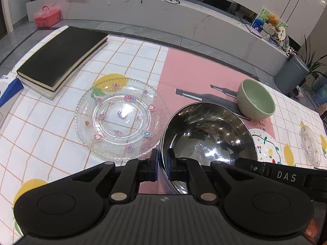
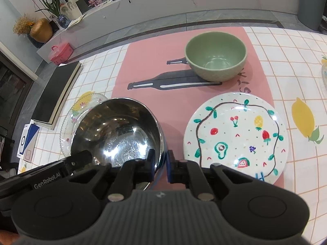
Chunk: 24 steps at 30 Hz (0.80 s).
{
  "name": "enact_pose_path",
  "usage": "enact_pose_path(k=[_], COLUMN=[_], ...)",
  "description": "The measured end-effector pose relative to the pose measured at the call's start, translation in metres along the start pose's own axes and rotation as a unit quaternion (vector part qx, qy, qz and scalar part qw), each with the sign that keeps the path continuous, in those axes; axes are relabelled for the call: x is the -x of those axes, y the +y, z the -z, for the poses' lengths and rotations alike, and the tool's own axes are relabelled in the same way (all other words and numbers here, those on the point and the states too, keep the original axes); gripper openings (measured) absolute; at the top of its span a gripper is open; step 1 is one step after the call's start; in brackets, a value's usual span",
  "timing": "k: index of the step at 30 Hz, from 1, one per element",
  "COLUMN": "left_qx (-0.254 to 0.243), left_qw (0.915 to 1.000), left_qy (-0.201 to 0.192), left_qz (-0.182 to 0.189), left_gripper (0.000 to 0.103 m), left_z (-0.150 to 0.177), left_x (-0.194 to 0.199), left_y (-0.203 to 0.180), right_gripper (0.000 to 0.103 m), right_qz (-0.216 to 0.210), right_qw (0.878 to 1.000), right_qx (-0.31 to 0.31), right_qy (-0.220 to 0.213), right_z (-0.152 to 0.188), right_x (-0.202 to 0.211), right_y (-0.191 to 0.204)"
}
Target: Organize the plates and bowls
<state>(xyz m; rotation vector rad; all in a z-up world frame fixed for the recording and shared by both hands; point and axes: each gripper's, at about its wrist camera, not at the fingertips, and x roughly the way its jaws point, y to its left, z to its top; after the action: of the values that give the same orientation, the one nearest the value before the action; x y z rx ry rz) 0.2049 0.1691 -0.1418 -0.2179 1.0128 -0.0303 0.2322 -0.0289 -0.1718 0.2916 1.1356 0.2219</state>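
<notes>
Left wrist view: the left hand-held gripper [image 1: 162,164] pinches the near-left rim of one steel bowl [image 1: 208,134], one finger outside the wall and one inside; the bowl appears tilted and raised above the pink mat [image 1: 194,77] on the worktop [image 1: 40,126]. Counted here: two bowls, the steel bowl and one green bowl [image 1: 256,100] standing upright on the mat beyond it; three plates, namely one large glass plate [image 1: 120,118] just left of the steel bowl, one painted plate [image 1: 267,149] partly hidden behind the steel bowl's right side, and one small glass plate [image 1: 310,147] near the right edge. Two black books [image 1: 61,57] are stacked at far left. The arm of the other gripper, lettered "DAS", enters from the right. Right wrist view: the right hand-held gripper [image 2: 162,165] pinches the near-right rim of the same steel bowl [image 2: 116,130], so the bowl is held on two sides at once. Counted here: two bowls, with the green bowl [image 2: 215,59] on the mat [image 2: 147,61]; the painted plate [image 2: 235,134] shows almost whole, fruit drawings visible, lying just right of the steel bowl and partly on the mat. The large glass plate [image 2: 81,104] is mostly hidden behind the steel bowl. Only a sliver at the right edge may be the small glass plate; this cannot be confirmed. The books [image 2: 57,91] lie at left.
</notes>
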Motion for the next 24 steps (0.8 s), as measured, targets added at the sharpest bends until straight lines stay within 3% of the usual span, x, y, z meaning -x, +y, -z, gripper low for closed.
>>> enact_pose_path(k=[11,18,24], left_qx=[-0.020,-0.026,-0.026], left_qw=[0.9991,0.9983,0.9983], left_qy=[-0.036,-0.052,-0.051], left_qz=[-0.008,-0.006,-0.004], left_gripper=[0.008,0.008,0.009], left_z=[0.005,0.032,0.060], left_x=[0.066,0.115,0.141], left_y=[-0.020,-0.030,-0.030], right_gripper=[0.008,0.008,0.008], right_qz=[-0.019,-0.027,-0.036], right_qw=[0.999,0.998,0.998], right_qx=[0.008,0.031,0.033], right_qy=[-0.028,-0.049,-0.042], right_z=[0.006,0.042,0.070], right_x=[0.058,0.120,0.145], right_y=[0.006,0.010,0.007])
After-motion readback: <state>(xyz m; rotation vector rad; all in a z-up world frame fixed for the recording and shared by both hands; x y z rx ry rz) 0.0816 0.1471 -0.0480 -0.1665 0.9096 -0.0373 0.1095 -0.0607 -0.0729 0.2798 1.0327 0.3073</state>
